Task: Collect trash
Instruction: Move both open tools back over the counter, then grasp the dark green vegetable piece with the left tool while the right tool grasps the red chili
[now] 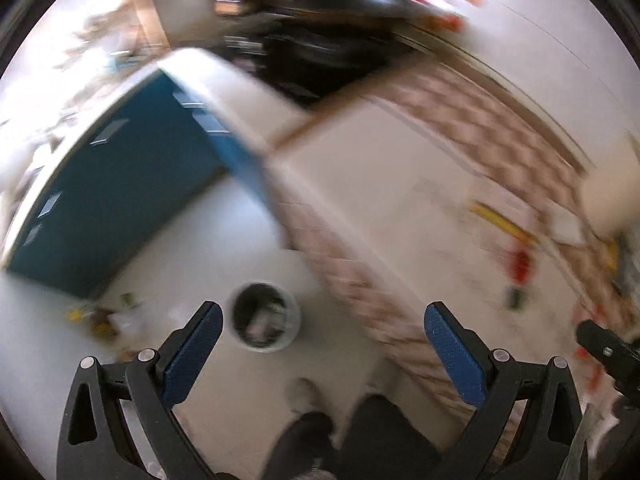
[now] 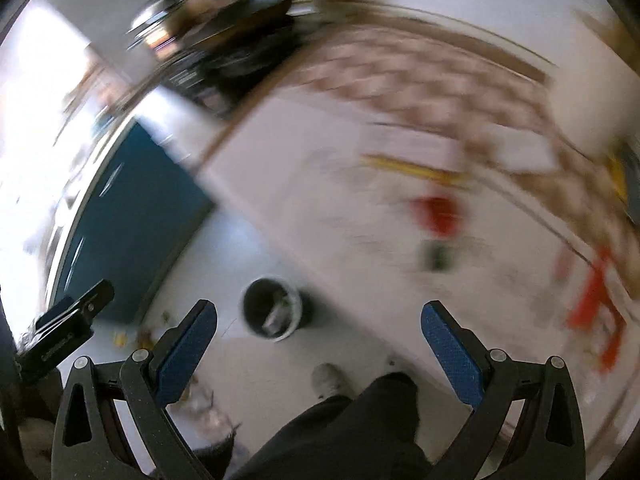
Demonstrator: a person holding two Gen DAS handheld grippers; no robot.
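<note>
Both views are motion-blurred. A round grey trash bin (image 1: 264, 322) stands on the white floor with crumpled waste inside; it also shows in the right wrist view (image 2: 274, 308). My left gripper (image 1: 322, 320) is open and empty, high above the floor. My right gripper (image 2: 318, 318) is open and empty too. On the white table (image 1: 360, 176) lie blurred scraps: a red piece (image 1: 520, 266), a yellow strip (image 1: 500, 220) and a dark green piece (image 1: 514, 298). The red piece (image 2: 440, 210) and the yellow strip (image 2: 416, 168) also show in the right wrist view. Loose litter (image 1: 100, 318) lies on the floor left of the bin.
A blue cabinet (image 1: 112, 196) stands at the left beyond the bin. A checkered cloth (image 1: 492, 128) edges the table. The person's dark legs (image 2: 340, 432) and a shoe (image 2: 328, 378) are below the grippers. Orange-red scraps (image 2: 596, 308) lie at the table's right.
</note>
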